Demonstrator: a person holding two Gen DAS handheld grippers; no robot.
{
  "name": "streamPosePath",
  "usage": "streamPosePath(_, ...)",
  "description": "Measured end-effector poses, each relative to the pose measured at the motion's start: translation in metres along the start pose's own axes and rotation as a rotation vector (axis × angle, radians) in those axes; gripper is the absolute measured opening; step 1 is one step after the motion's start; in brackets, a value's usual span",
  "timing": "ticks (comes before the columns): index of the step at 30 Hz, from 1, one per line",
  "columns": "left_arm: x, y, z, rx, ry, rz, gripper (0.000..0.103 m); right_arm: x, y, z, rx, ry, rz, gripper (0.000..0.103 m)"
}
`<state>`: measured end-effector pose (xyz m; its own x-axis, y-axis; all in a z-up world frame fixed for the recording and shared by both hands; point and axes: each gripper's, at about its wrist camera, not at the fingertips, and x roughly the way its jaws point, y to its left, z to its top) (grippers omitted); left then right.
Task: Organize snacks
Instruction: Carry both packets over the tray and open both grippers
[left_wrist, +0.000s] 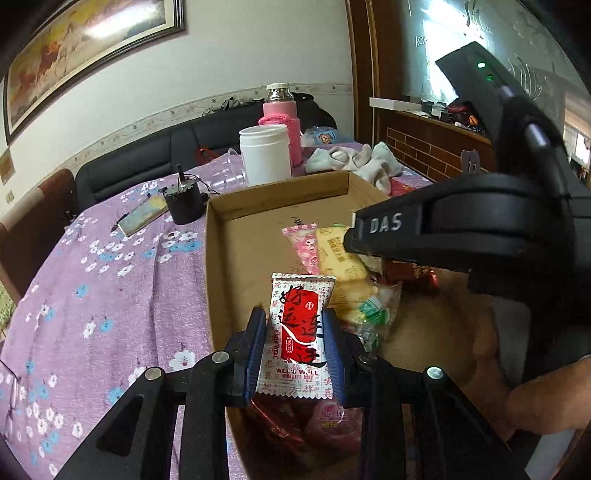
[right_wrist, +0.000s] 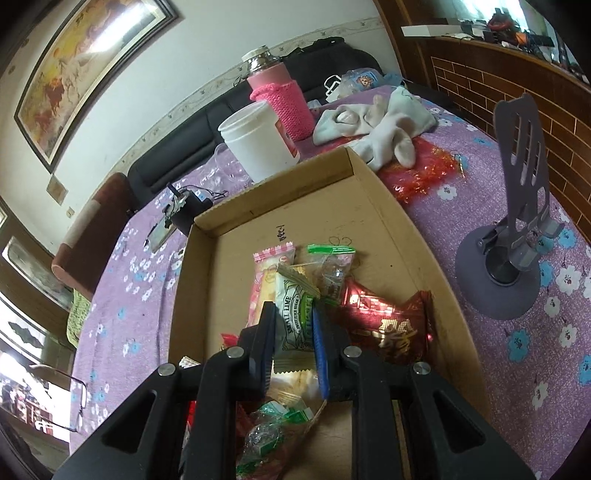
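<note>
My left gripper (left_wrist: 295, 345) pinches red-white packet (left_wrist: 297, 332), right gripper (right_wrist: 293, 347) pinches lime packet (right_wrist: 295, 317); both poised over cardboard tray (right_wrist: 384, 218), likely for sorting.

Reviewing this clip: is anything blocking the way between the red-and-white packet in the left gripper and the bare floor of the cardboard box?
Nothing visible blocks it. The left gripper holds the red-and-white packet over the cardboard box, whose bare floor lies open just beyond. The snack pile and the right gripper sit off to the right.
</note>
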<state>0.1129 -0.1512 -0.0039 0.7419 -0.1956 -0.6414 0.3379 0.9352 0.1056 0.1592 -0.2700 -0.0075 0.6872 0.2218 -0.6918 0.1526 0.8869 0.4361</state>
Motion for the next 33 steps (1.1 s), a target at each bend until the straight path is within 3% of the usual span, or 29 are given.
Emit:
streamPosePath(21,-0.004,-0.008,-0.008,0.048,-0.038,0.02,0.032,0.003,0.008,-0.002,-0.051,0.004,-0.041,0.018)
streamPosePath(33,-0.002,-0.012,-0.01,0.077,-0.044,0.029,0.033,0.006,0.016,-0.003,-0.157,0.032,-0.064,0.018)
